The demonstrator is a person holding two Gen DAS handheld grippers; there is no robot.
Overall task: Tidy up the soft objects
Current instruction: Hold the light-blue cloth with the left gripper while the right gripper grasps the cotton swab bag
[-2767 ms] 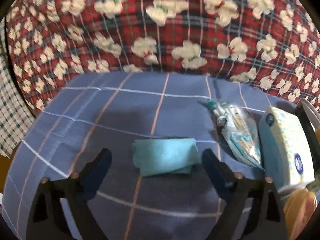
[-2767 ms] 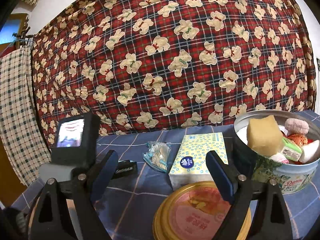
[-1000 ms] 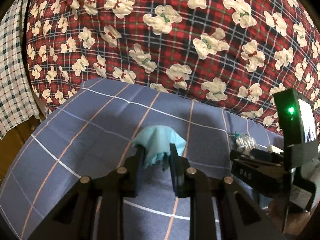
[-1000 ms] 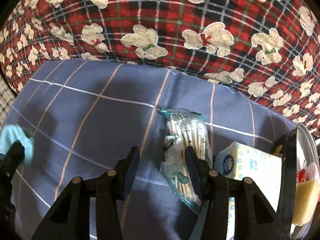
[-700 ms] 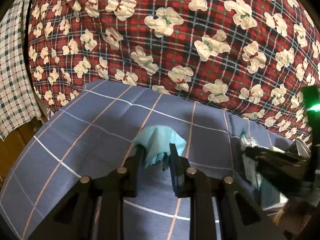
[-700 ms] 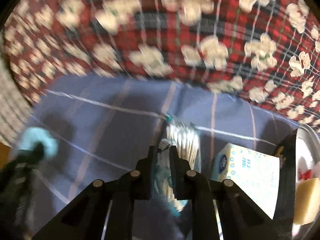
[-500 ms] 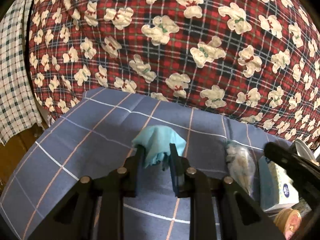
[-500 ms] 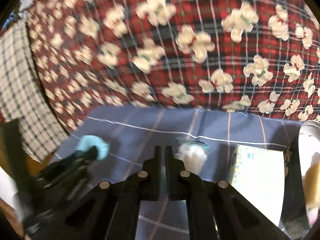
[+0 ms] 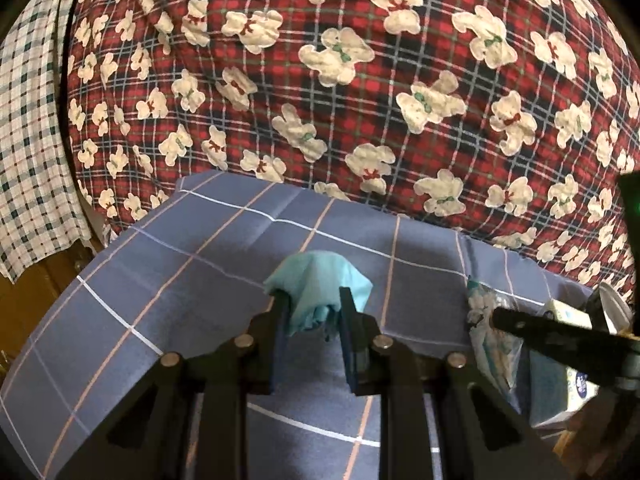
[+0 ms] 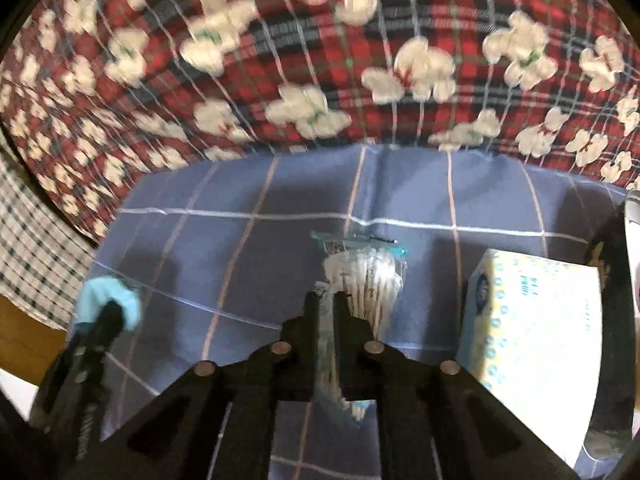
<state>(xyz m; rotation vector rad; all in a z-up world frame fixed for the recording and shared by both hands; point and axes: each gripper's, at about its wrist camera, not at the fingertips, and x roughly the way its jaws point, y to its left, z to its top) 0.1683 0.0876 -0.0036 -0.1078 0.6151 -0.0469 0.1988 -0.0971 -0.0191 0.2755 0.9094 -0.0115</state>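
My left gripper (image 9: 314, 304) is shut on a light blue cloth (image 9: 320, 280) and holds it above the blue checked tablecloth (image 9: 180, 264). The cloth drapes over both fingers. The same cloth (image 10: 108, 294) and left gripper show at the left of the right wrist view. My right gripper (image 10: 327, 300) is shut on a clear bag of cotton swabs (image 10: 368, 272), pinching its near left edge. The bag (image 9: 486, 320) also shows in the left wrist view, behind the right gripper's dark arm.
A yellow and white tissue pack (image 10: 536, 320) lies right of the swab bag. A round metal tin (image 10: 612, 280) stands at the far right edge. A red plaid bear-print fabric (image 9: 360, 80) rises behind the table. A checked cloth (image 9: 28, 120) hangs at the left.
The left gripper shut on the cloth and lifted it. The right gripper moved over to the swab bag and closed on it within the last second.
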